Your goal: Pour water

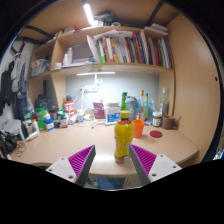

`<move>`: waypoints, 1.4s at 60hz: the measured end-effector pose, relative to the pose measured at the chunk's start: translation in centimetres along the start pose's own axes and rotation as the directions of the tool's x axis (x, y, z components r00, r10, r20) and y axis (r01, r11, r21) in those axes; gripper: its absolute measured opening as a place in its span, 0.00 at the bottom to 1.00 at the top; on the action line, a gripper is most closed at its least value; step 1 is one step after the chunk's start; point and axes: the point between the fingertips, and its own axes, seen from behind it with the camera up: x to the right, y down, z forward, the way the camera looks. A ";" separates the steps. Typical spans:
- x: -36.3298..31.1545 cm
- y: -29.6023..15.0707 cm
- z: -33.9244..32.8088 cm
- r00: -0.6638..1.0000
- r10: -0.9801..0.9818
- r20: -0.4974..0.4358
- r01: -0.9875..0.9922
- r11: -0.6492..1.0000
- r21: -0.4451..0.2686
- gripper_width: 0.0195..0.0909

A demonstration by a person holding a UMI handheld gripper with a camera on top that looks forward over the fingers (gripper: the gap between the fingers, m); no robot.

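1. Wooden desk [60, 148]: spans the scene below a bookshelf [120, 48] lined with books; a lamp strip glows under the shelf.
2. Gripper [112, 163]: fingers spread wide (purple pads facing inward), holding nothing.
3. Bottle [123, 138]: yellow-orange, green cap, upright on the desk between and just ahead of the fingertips, a gap at each side.
4. Orange cup [138, 127]: apparently just behind the bottle.
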 end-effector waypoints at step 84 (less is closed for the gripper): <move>1.3 -16.4 28.7 -0.610 0.792 0.000 -0.686 -0.528 -0.501 0.15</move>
